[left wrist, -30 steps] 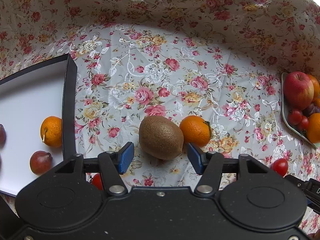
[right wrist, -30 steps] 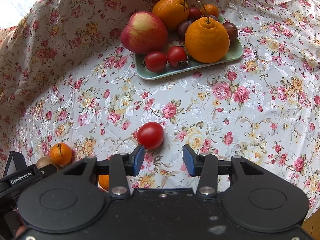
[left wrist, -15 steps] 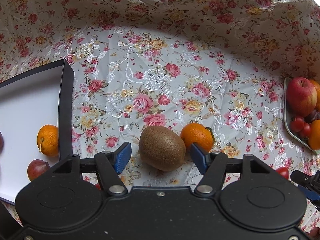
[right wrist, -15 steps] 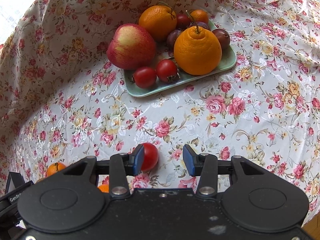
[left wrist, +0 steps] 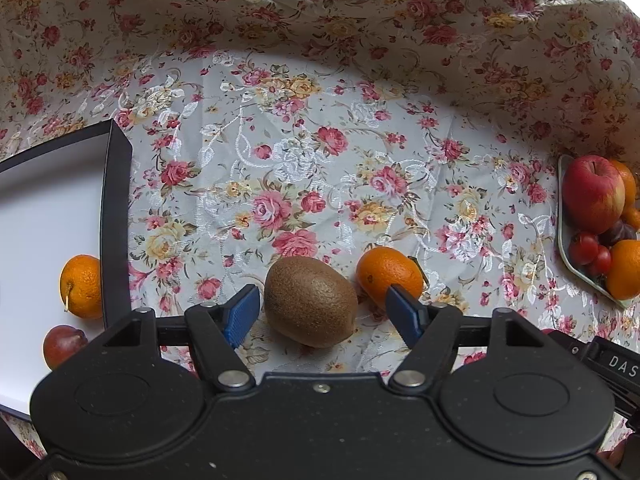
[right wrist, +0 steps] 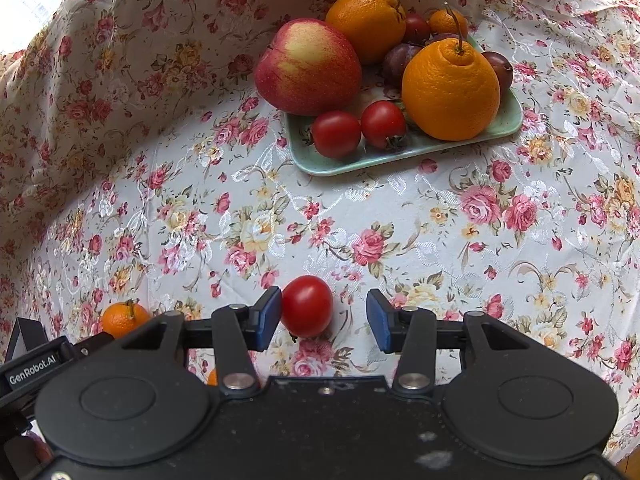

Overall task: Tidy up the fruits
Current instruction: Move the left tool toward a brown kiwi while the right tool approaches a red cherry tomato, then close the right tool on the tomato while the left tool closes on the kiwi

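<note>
Your left gripper (left wrist: 320, 312) is spread wide around the kiwi (left wrist: 311, 301), pads clear; your right gripper (right wrist: 322, 318) gapes too, its left pad against the tomato (right wrist: 307, 306).

Floral tablecloth (left wrist: 320, 168) carries kiwi (left wrist: 311, 302), tomato (right wrist: 307, 306), trays.

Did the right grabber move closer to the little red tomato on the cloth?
Yes. The right gripper has slid forward toward the green plate; the tomato, earlier ahead of the fingers, now sits between them, against the left one.
</note>
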Action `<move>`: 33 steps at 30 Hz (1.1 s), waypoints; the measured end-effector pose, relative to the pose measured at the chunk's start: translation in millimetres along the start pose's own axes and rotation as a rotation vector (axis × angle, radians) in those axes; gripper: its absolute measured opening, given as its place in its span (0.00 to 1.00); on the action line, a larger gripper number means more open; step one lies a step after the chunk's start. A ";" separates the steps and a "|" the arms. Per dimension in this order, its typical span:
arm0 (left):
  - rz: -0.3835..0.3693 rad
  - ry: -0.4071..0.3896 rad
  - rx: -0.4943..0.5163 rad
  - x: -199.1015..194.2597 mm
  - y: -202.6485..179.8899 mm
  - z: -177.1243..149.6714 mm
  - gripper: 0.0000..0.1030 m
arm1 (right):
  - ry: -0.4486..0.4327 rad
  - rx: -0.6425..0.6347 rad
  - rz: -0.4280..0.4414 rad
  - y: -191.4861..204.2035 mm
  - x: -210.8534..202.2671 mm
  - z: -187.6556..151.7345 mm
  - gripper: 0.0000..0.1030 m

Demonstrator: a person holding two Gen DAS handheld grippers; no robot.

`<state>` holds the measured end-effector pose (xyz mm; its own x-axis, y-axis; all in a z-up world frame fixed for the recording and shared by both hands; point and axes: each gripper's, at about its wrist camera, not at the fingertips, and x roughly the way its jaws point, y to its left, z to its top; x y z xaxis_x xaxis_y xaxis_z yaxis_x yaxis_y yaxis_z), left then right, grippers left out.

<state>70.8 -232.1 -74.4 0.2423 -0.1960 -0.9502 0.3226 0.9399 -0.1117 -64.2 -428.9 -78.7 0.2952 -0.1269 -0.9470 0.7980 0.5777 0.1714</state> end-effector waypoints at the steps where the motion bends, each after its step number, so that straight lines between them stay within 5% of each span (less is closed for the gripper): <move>1: -0.001 0.002 0.004 0.0 -0.6 -0.2 0.71 | 0.002 -0.006 0.001 1.5 0.7 -0.4 0.46; 15: -0.020 0.024 0.032 1.4 1.3 -0.5 0.71 | 0.014 -0.163 -0.055 31.4 17.1 -11.3 0.46; 25: -0.023 0.041 0.038 0.9 4.0 -0.1 0.68 | -0.015 -0.219 -0.095 39.3 17.7 -13.1 0.21; 33: -0.015 0.048 0.047 1.1 3.4 -2.3 0.57 | -0.003 -0.171 -0.062 34.2 12.6 -10.8 0.18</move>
<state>70.1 -228.5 -76.5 0.1934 -0.1955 -0.9615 0.3689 0.9225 -0.1134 -38.8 -402.0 -87.7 0.2495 -0.1687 -0.9536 0.7137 0.6976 0.0633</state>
